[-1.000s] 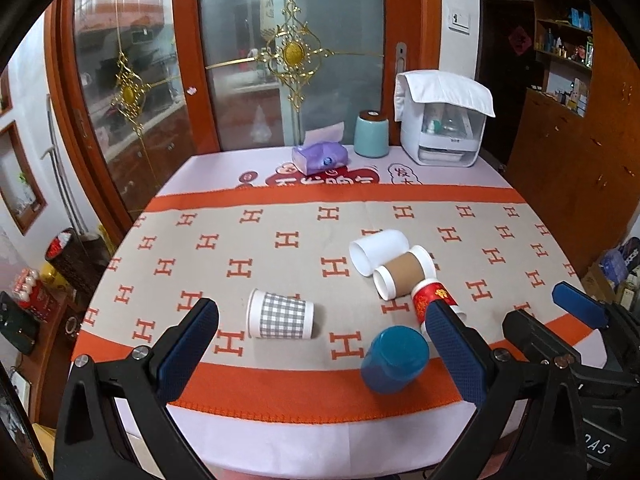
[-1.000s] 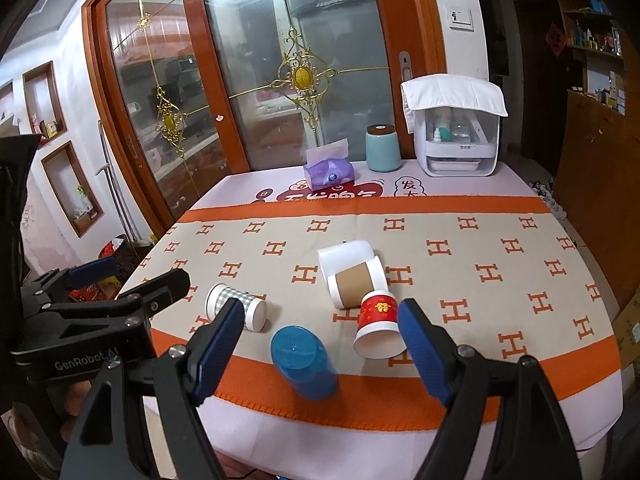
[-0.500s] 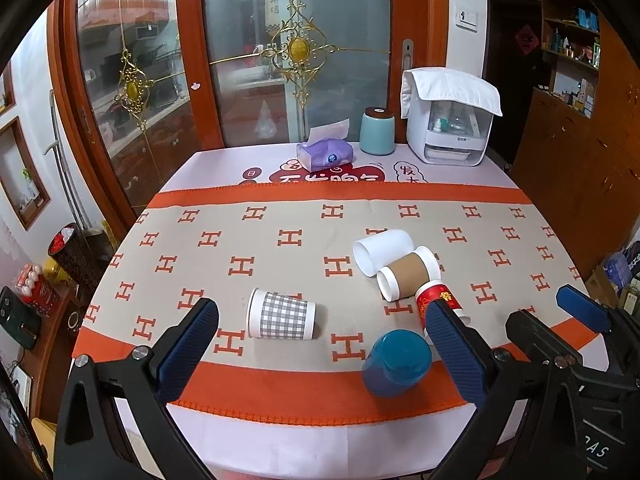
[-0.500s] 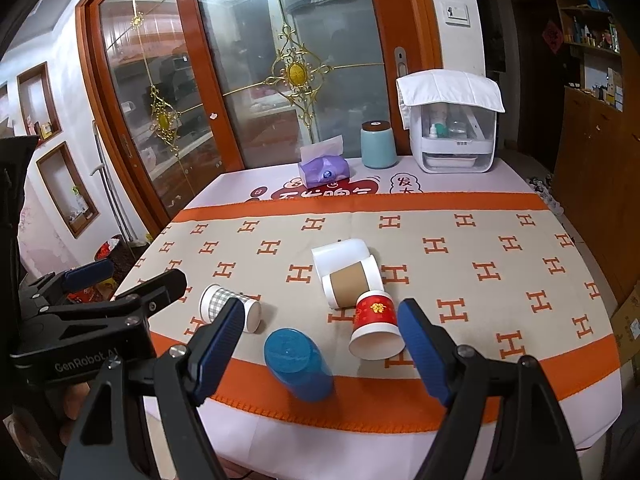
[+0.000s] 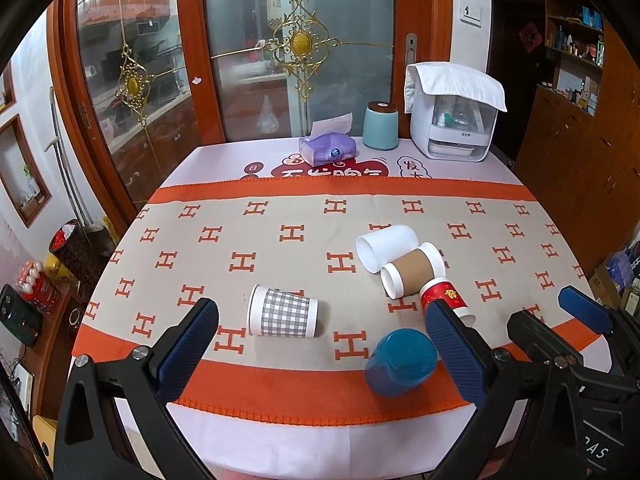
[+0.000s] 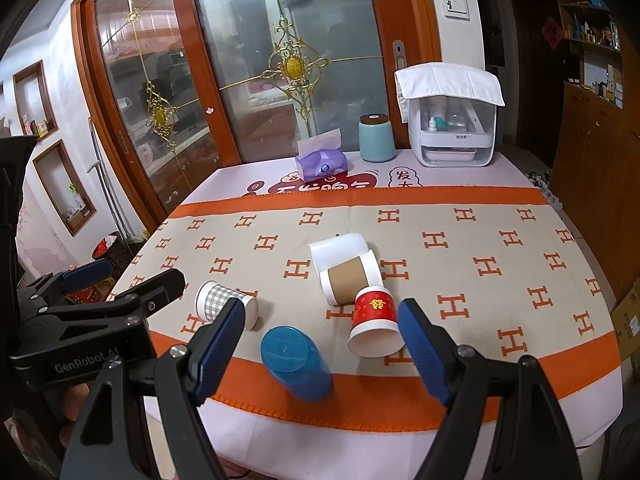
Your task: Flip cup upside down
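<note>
Several cups lie on their sides on the patterned tablecloth [image 5: 280,216]: a grey checked cup [image 5: 284,316] [image 6: 224,304], a blue plastic cup [image 5: 400,362] [image 6: 296,362], a red paper cup [image 5: 444,296] [image 6: 376,326], a brown-sleeved cup [image 5: 412,274] [image 6: 350,280] and a white cup [image 5: 386,246] [image 6: 340,250]. My left gripper [image 5: 320,344] is open and empty, above the near table edge, with the checked and blue cups between its fingers' lines. My right gripper [image 6: 322,346] is open and empty, framing the blue and red cups.
At the table's far edge stand a purple tissue box [image 5: 327,150], a teal canister [image 5: 380,125] and a white appliance under a cloth [image 5: 454,118]. Glass doors with orange frames stand behind. A wooden cabinet [image 5: 580,152] is at the right.
Both views have risen and pulled back a little; the cups sit slightly lower in frame. No cup has moved and both grippers stay open.
</note>
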`<state>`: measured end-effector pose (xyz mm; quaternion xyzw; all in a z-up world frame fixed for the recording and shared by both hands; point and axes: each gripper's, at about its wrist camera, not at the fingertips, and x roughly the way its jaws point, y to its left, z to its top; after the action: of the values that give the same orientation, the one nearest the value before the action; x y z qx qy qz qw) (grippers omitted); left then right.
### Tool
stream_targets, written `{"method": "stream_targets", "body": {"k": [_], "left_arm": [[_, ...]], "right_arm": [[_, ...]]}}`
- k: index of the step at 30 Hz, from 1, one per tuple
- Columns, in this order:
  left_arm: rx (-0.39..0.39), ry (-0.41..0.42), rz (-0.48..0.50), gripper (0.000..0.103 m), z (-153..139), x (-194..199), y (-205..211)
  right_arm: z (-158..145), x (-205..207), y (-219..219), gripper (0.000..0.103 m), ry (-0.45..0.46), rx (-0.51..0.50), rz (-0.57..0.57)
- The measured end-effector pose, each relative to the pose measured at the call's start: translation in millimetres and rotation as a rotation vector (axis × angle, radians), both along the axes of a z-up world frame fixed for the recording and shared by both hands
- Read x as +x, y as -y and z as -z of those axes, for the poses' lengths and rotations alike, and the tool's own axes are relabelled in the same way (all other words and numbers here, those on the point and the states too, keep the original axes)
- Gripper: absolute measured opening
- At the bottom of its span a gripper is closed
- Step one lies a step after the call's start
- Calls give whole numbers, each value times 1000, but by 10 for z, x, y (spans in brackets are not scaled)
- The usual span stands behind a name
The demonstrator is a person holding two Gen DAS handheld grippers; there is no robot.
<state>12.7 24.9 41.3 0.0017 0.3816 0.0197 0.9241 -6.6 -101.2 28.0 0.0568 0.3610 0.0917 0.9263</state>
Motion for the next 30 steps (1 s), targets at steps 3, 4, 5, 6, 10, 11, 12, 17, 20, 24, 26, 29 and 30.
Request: {"method": "stream_targets", "body": {"k": [3,4,5,6,10,11,12,17,20,24,26,29,30], "left_arm": [[0,-8,-1,102,15,7,-9],[0,-10,-2,102,21,13,-11],[1,-11,-3,102,26,14,-13],[1,-10,-3,102,29,13,-14],[1,-9,-4,102,43,18,-21],[1,-11,-4,102,46,21,-21],[2,-13,-4,102,52,22,-23],[6,-15,-5,102,64,28,-16],[3,-18,-5,102,77,30,-25],[0,-22,-7,102,97,27,-42],[1,-23,-7,102,98,34,-39],[3,-20,-7,102,95,29,-39],[4,-19,-8,102,96,31,-34]], "right_arm": [[27,5,0,79,-5,2,-1],[33,3,-3,79,-5,2,-2],[38,1,-7,79,-4,2,-2],[35,6,-3,79,-4,1,0],[39,8,-2,79,-9,2,-1],[49,9,-6,79,-10,3,0],[57,17,-8,79,-12,3,1],[82,32,-22,79,-19,4,1],[84,36,-25,79,-17,1,1],[81,41,-20,79,-19,4,0],[79,38,-21,79,-19,6,0],[78,38,-23,79,-18,4,0],[79,38,-24,79,-18,3,0]]}}
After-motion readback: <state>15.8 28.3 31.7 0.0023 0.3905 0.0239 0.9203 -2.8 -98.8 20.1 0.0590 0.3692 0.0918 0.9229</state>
